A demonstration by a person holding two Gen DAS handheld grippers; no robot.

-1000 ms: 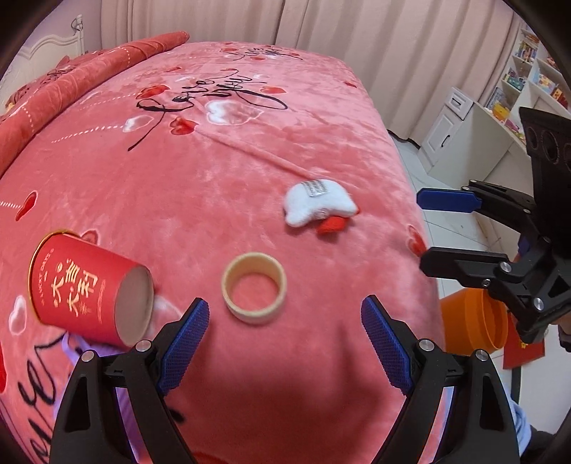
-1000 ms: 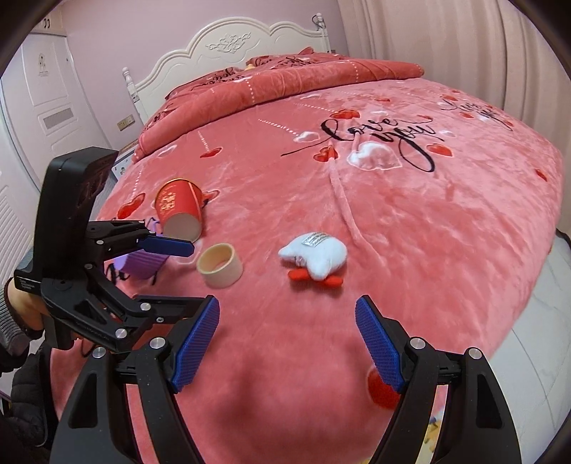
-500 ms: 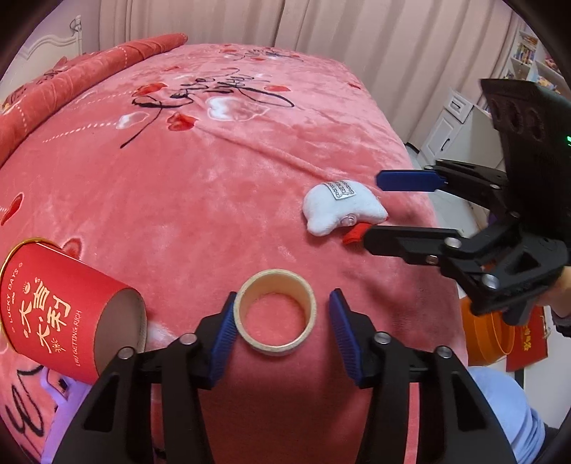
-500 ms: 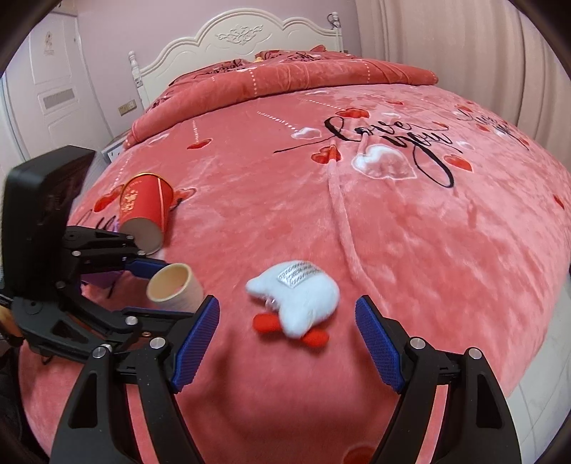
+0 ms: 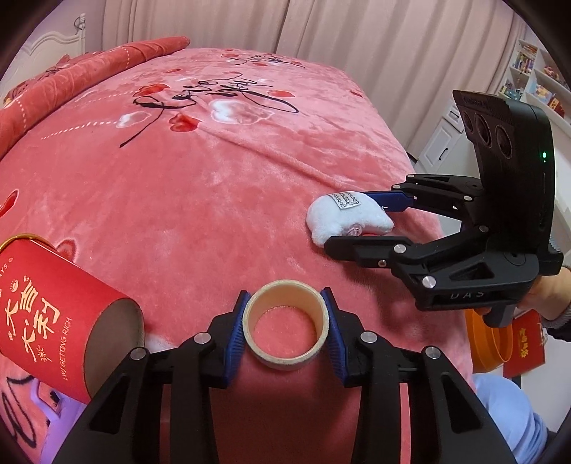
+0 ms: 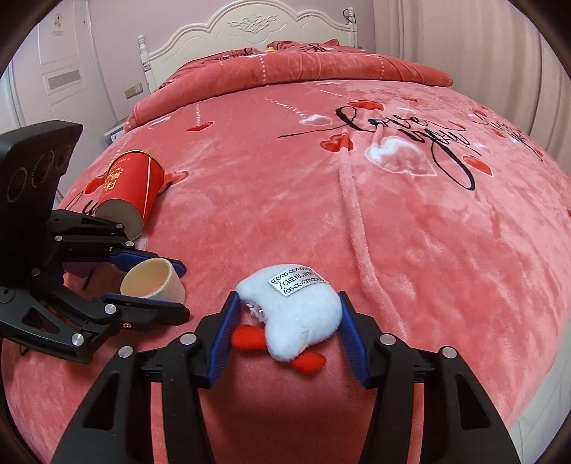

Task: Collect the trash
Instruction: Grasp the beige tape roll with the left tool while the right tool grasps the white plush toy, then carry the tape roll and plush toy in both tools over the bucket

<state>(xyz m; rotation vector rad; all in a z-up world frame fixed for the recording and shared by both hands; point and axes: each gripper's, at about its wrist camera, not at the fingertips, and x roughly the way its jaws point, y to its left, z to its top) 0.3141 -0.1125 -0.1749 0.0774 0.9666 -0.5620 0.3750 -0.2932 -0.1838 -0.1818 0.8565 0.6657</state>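
A cream cardboard tape ring [image 5: 285, 323] lies on the pink bedspread [image 5: 214, 185]. My left gripper [image 5: 285, 324] is shut on it, blue pads touching both sides; it also shows in the right wrist view [image 6: 153, 282]. A white plush toy [image 6: 292, 314] with red feet lies on the bedspread near the bed's edge. My right gripper [image 6: 287, 328] has closed around it, pads against its sides; the toy also shows in the left wrist view [image 5: 348, 217]. A red paper cup [image 5: 57, 321] lies on its side to the left of the ring.
An orange bin [image 5: 489, 342] stands on the floor past the bed's edge, beside a red packet [image 5: 524, 342]. A purple object [image 5: 53, 403] lies under the cup. A folded red quilt [image 6: 303, 67] and white headboard [image 6: 257, 28] are at the far end.
Both grippers moved forward and closed: the left onto the tape ring, the right onto the plush toy.
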